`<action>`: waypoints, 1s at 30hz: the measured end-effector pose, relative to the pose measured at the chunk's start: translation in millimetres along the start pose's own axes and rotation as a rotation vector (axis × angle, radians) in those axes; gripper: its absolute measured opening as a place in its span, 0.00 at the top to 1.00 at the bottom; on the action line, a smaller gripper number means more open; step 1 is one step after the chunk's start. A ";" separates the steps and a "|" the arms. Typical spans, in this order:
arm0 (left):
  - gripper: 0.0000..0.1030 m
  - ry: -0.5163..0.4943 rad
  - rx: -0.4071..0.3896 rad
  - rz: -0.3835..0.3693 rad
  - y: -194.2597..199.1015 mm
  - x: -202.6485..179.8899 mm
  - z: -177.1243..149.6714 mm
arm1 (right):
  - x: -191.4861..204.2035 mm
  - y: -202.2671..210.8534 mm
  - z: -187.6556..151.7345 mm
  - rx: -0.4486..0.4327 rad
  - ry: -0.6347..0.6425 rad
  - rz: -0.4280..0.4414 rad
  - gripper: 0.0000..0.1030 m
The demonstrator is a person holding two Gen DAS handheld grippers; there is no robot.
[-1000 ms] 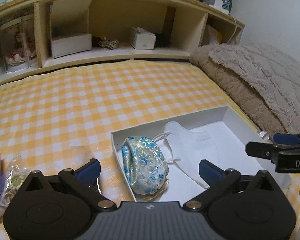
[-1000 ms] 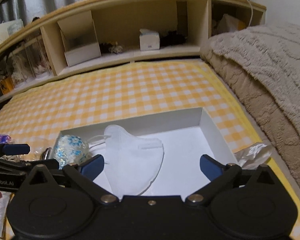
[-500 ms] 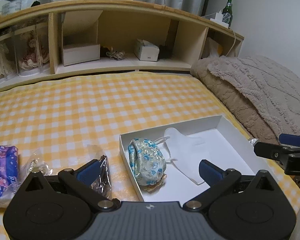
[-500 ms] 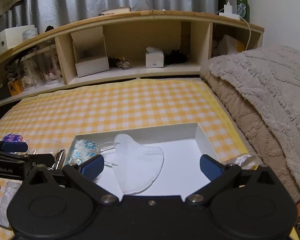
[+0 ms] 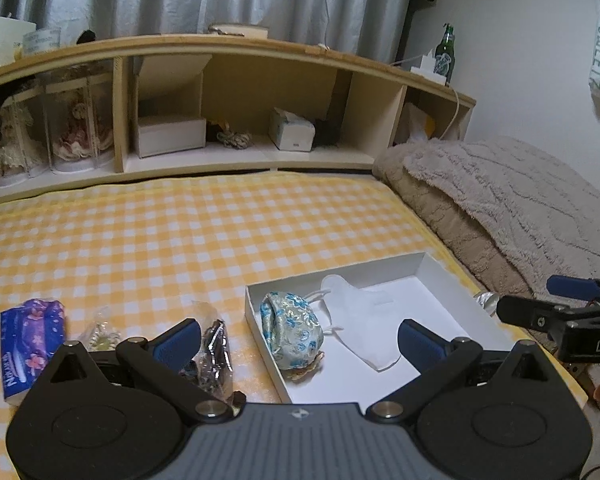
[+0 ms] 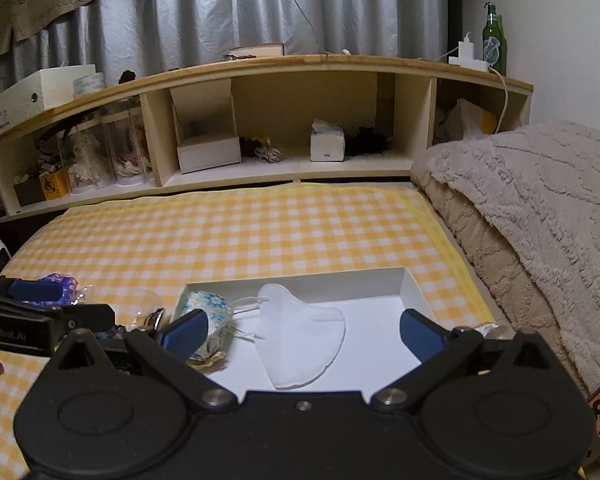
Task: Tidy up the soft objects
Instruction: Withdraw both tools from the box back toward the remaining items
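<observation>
A shallow white box (image 5: 428, 266) (image 6: 408, 280) lies on the yellow checked bedsheet. Inside it sit a blue floral fabric pouch (image 5: 294, 330) (image 6: 206, 308) at the left end and a white face mask (image 5: 358, 312) (image 6: 304, 340) in the middle. My left gripper (image 5: 300, 340) hovers above the box's near left corner, open and holding nothing. My right gripper (image 6: 302, 334) hangs over the box's near side, open and holding nothing. Left of the box lie a purple tissue pack (image 5: 32, 344) (image 6: 58, 282) and clear plastic bags with small items (image 5: 216, 348).
A wooden headboard shelf (image 5: 236, 152) with boxes and jars runs along the far edge of the bed. A beige fluffy blanket (image 5: 500, 208) (image 6: 532, 216) is piled to the right. Crumpled clear plastic (image 6: 490, 328) lies at the box's right end. The checked sheet (image 5: 180, 232) stretches beyond the box.
Both grippers have pulled back and risen away from the box, so more of the bed, the shelf and the curtain shows. The pouch and mask have stayed in place.
</observation>
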State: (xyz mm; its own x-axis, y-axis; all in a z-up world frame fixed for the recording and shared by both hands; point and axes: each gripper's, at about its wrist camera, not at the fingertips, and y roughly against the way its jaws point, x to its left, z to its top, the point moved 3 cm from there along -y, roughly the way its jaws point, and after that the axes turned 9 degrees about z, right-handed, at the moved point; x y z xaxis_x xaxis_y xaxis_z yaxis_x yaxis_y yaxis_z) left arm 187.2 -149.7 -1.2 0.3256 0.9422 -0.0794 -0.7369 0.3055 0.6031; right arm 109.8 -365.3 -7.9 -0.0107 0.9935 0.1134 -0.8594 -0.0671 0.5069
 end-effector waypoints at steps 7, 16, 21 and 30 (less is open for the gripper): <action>0.00 0.011 -0.035 0.008 27.3 13.0 0.6 | 14.4 11.6 -1.1 -0.006 0.011 -0.004 0.00; 0.00 0.022 -0.088 0.069 59.7 52.5 -1.3 | 45.4 8.3 -0.9 -0.018 0.036 0.032 0.00; 0.00 0.062 -0.118 0.114 69.4 86.7 -2.2 | 69.6 -5.7 -4.6 -0.003 0.067 0.075 0.00; 0.00 0.158 -0.093 0.232 51.5 153.5 -10.8 | 116.8 -37.3 -19.7 0.002 0.082 0.170 0.00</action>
State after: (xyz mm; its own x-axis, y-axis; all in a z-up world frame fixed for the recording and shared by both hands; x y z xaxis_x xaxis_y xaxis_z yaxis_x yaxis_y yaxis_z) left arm 192.9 12.1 9.1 0.0509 0.9959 -0.0752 -0.8342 0.0838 0.5451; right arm 130.6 -245.0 -30.4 -0.1971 0.9720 0.1279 -0.8407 -0.2347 0.4880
